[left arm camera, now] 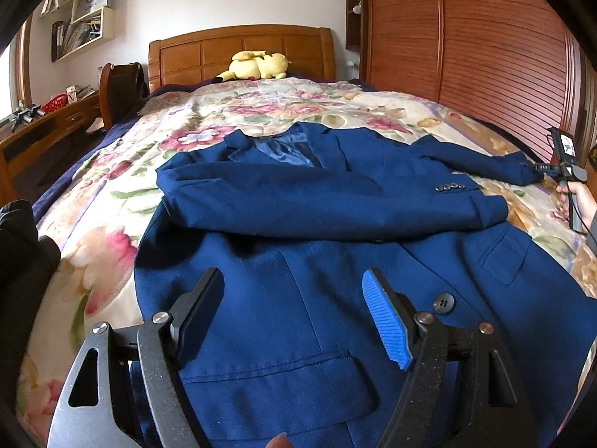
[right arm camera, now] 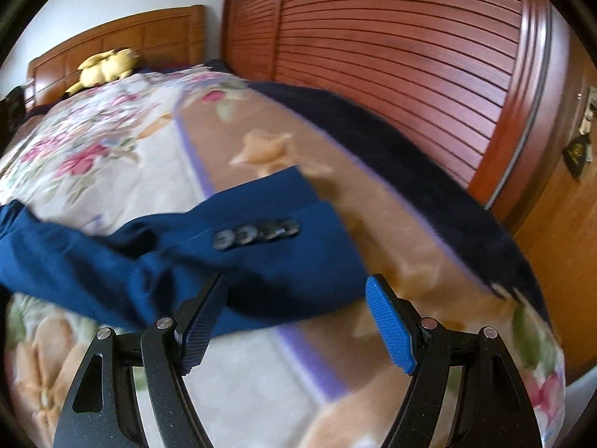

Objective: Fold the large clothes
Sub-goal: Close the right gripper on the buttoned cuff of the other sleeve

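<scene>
A dark blue suit jacket (left arm camera: pixel 317 261) lies front-up on the floral bedspread (left arm camera: pixel 156 138). Its left sleeve (left arm camera: pixel 335 201) is folded across the chest, cuff buttons showing. The other sleeve (left arm camera: pixel 481 162) stretches out to the right. My left gripper (left arm camera: pixel 293 280) hovers open over the jacket's lower front, above a flap pocket, with nothing between its fingers. In the left wrist view my right gripper (left arm camera: pixel 567 171) sits at the far right by that cuff, a hand holding it. In the right wrist view the cuff (right arm camera: pixel 283 246) with its buttons lies just ahead of my open right gripper (right arm camera: pixel 296 287).
A yellow plush toy (left arm camera: pixel 257 65) rests against the wooden headboard (left arm camera: pixel 238 50). A slatted wooden wardrobe (left arm camera: pixel 485 44) runs along the bed's right side. A desk with shelves (left arm camera: pixel 48 119) stands at the left. A dark blanket edge (right arm camera: pixel 410 156) borders the bedspread on the right.
</scene>
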{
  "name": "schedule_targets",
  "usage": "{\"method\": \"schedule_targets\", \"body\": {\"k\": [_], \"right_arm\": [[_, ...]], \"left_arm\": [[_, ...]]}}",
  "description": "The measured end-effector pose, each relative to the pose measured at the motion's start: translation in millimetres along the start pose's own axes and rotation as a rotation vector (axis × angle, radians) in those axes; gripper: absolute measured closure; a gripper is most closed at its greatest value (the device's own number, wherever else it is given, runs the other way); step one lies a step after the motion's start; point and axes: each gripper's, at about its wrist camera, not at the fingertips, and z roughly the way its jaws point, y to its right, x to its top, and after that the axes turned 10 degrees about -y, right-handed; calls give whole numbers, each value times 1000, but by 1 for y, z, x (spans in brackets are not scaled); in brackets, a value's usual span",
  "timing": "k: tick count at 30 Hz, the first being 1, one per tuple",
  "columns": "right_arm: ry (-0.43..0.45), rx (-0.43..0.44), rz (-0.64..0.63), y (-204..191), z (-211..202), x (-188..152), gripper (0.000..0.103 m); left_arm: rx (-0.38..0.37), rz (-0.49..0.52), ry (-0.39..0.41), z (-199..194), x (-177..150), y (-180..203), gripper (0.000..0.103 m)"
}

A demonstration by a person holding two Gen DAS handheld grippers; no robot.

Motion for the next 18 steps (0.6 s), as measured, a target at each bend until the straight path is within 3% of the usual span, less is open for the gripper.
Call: {"method": "schedule_targets", "body": {"k": [5, 12, 15, 17, 18], "right_arm": [[-31, 16, 53, 7, 15, 4, 25], [-125, 29, 17, -3, 42, 7, 25], [-118, 33, -13, -9, 41, 7, 49], [-110, 54, -39, -12, 39, 6, 80], [-101, 64, -58, -16, 34, 3, 84]], "left_arm": [[-1, -2, -1, 0, -1, 1, 25], [0, -2, -2, 0, -1, 0, 25], [2, -1, 0, 0, -1, 1, 25], [3, 0, 5, -1, -1, 0, 25], [4, -1, 9, -2, -1, 0, 25]]}}
